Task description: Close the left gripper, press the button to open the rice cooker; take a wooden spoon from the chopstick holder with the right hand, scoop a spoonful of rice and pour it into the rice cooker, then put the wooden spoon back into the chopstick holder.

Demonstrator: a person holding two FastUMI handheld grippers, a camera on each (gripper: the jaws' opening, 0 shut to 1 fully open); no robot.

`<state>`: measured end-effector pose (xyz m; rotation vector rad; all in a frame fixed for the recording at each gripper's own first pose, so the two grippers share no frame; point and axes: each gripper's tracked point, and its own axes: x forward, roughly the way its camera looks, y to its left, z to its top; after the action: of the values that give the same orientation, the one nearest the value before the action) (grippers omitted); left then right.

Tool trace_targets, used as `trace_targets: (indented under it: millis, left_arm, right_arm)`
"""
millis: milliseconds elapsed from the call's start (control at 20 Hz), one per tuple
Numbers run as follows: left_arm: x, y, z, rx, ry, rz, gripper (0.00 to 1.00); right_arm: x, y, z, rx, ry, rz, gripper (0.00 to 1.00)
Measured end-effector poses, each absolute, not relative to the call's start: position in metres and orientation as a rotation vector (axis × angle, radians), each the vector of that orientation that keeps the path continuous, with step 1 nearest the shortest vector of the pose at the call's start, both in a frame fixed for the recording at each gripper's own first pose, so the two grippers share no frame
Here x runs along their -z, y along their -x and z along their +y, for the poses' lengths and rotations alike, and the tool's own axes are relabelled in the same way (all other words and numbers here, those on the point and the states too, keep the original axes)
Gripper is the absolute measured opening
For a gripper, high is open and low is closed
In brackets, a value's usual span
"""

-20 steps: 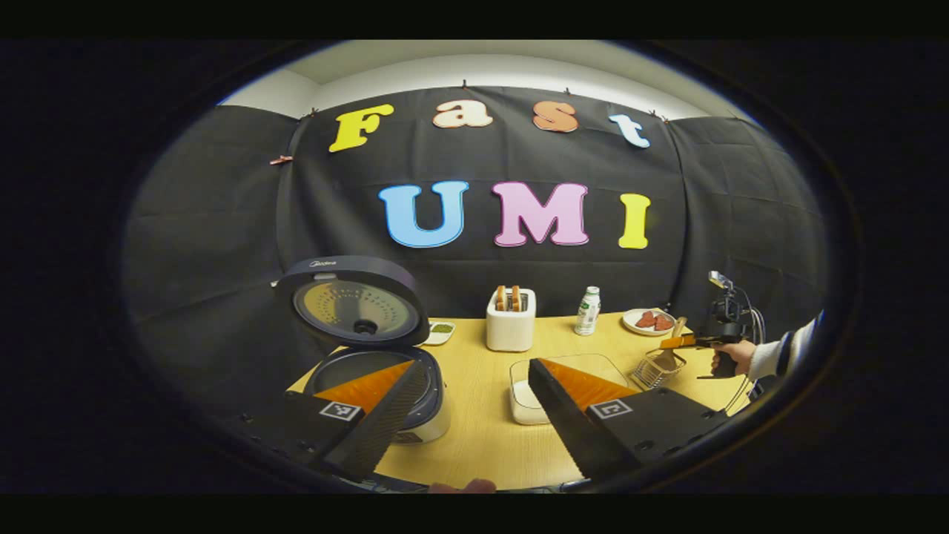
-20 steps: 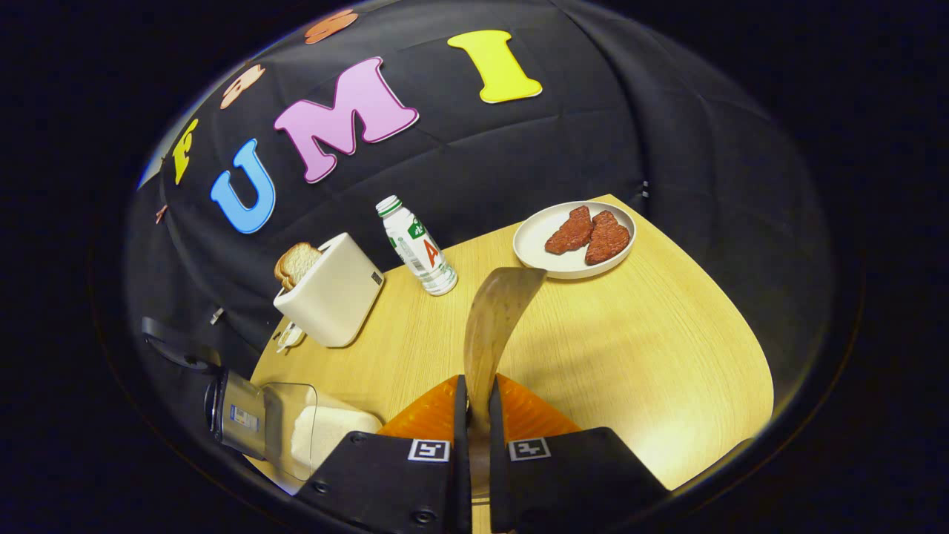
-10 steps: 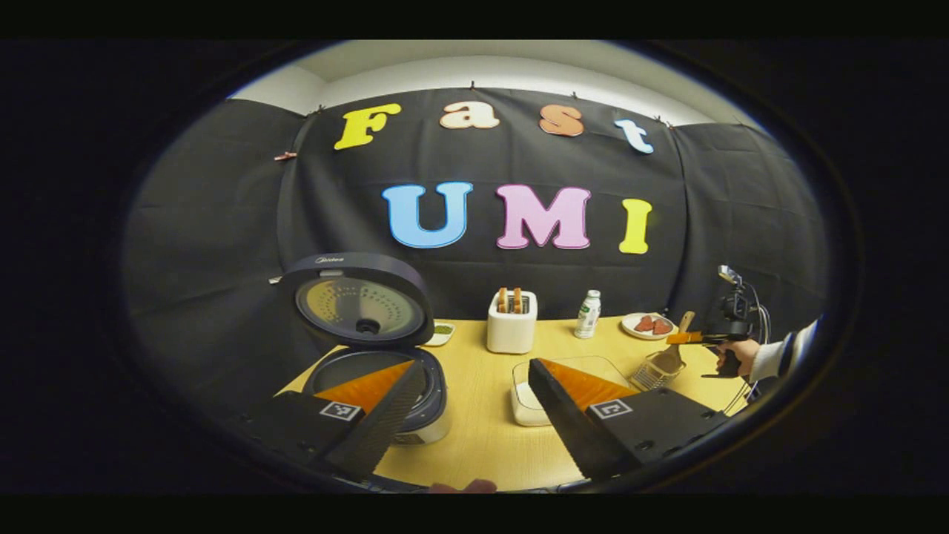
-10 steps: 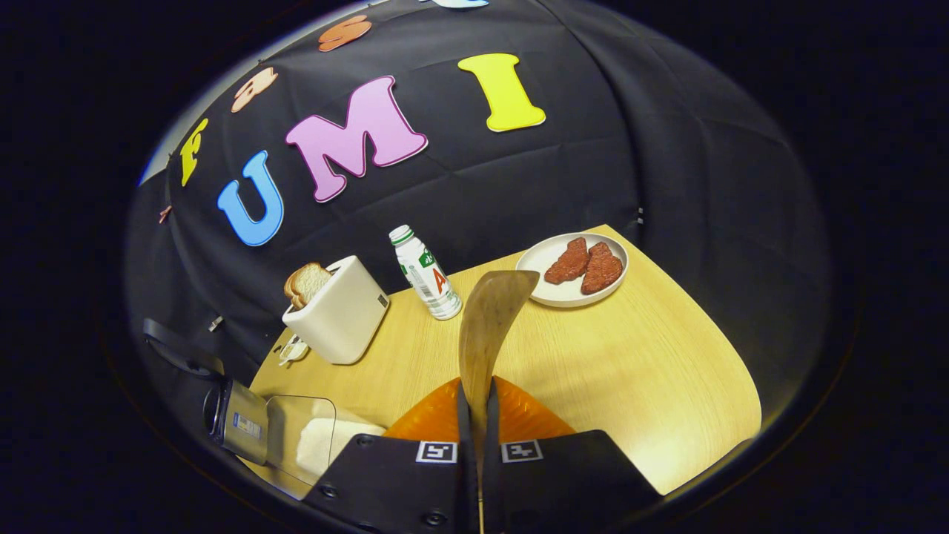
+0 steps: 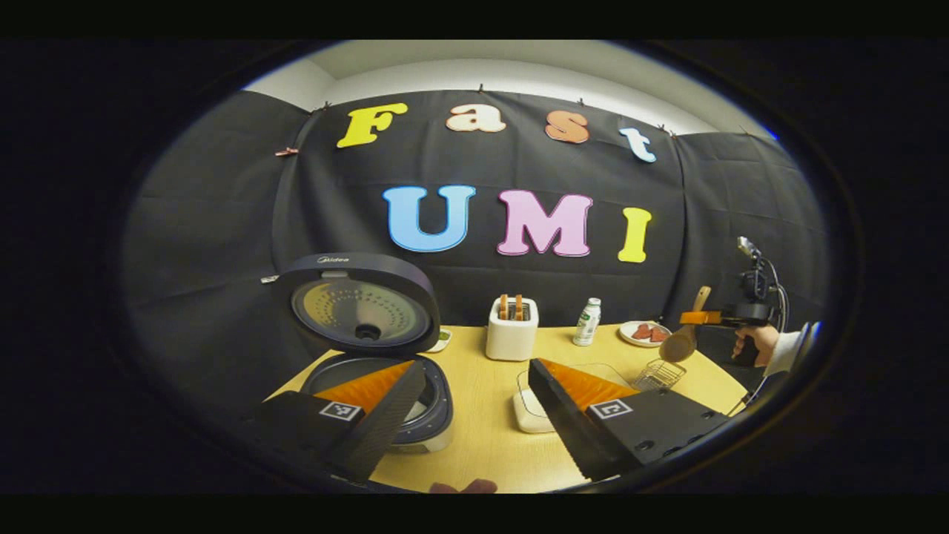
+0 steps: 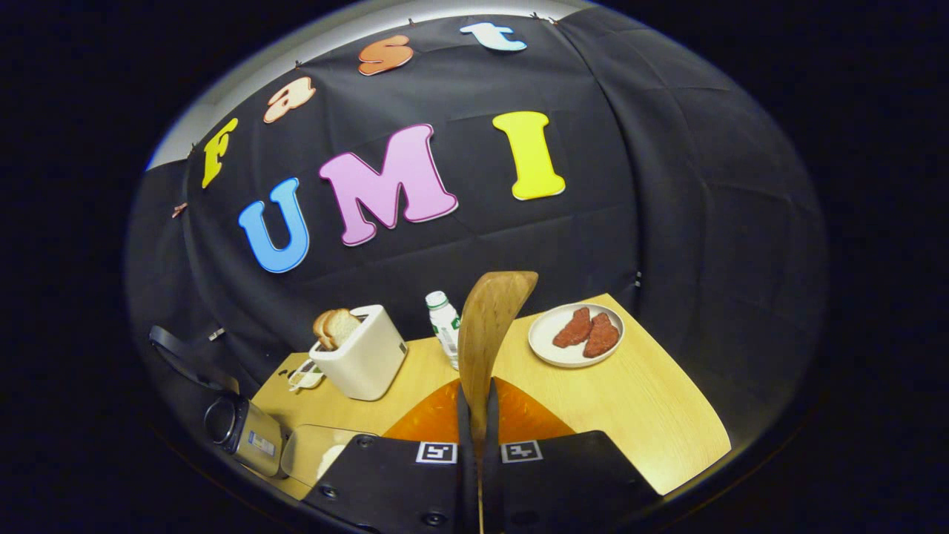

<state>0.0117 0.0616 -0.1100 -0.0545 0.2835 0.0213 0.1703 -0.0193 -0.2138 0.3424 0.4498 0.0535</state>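
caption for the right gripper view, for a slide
Right gripper shut on the wooden spoon, raised above the table with toaster, bottle and plate beyond.

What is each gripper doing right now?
Left gripper: open, holding nothing.
Right gripper: shut on the wooden spoon.

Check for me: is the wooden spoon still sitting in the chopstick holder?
No, the right gripper holds the wooden spoon above the chopstick holder.

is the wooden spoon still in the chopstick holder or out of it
Out. In the left gripper view the wooden spoon hangs above the wire chopstick holder, clamped in the right tool.
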Motion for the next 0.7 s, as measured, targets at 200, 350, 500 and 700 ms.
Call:
trace_targets:
  millis: [200,350,500,700]
  left_arm:
    - [0.111,-0.02,0.073,0.001,0.058,0.268,0.96]
    - [0.112,-0.023,0.081,0.014,0.045,0.266,0.96]
    - [0.115,-0.023,0.085,0.03,0.03,0.27,0.96]
    - [0.12,-0.018,0.087,0.05,0.023,0.281,0.96]
  right_arm:
    - [0.181,-0.166,0.045,-0.118,-0.327,0.398,0.07]
    - [0.185,-0.161,0.095,-0.17,-0.263,0.402,0.07]
    - [0.205,-0.154,0.141,-0.223,-0.226,0.437,0.07]
    - [0.253,-0.15,0.168,-0.217,-0.075,0.497,0.07]
